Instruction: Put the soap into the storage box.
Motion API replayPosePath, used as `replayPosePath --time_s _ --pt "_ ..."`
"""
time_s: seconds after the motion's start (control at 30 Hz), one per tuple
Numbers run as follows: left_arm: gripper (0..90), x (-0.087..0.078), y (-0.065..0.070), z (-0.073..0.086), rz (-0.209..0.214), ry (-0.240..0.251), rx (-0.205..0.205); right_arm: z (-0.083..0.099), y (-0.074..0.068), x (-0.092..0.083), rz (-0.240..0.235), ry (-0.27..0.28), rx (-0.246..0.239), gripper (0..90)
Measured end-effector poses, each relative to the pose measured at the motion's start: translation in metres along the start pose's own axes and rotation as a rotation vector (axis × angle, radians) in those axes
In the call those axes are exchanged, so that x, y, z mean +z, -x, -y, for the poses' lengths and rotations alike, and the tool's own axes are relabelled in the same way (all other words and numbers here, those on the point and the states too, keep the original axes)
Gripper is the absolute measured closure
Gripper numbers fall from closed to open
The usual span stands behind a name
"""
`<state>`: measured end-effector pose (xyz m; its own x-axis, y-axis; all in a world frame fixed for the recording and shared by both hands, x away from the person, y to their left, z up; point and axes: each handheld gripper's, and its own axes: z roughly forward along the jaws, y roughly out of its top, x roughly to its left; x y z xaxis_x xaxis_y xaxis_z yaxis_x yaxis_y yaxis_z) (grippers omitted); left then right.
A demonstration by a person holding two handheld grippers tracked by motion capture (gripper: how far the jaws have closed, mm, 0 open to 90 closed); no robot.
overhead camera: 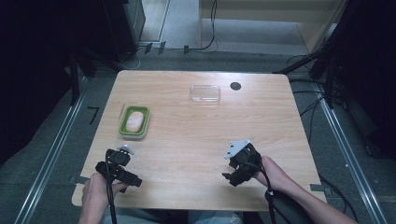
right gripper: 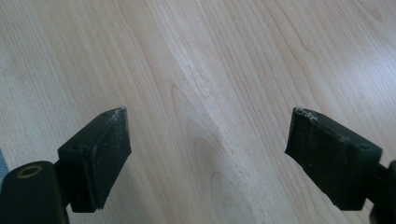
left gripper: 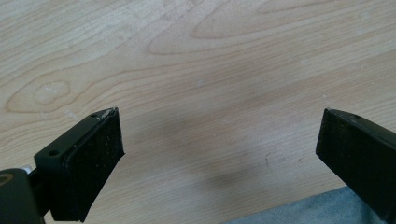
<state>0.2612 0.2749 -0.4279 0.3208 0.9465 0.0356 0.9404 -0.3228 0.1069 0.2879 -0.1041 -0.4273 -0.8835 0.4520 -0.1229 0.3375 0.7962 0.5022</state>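
Overhead, green dish [overhead camera: 134, 122], clear lid [overhead camera: 205, 93]

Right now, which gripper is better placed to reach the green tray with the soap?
The left gripper, probably. It is open and sits just in front of the green tray, while the right gripper, also open, is farther across the table.

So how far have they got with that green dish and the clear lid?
Nothing looks done yet. The green dish with a pale lump sits uncovered; the clear lid lies apart, farther back. Nothing is in hand: the left gripper and right gripper are open over bare table. Reaching, gripping and probably covering all remain.
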Motion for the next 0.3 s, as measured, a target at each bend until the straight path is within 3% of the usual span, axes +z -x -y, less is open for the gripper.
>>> replayPosePath --time_s 0.3 --pt "1.4 0.0026 -0.0010 0.0048 -0.005 0.006 -0.003 0.0003 0.0008 0.0003 0.002 0.005 0.004 14.0"
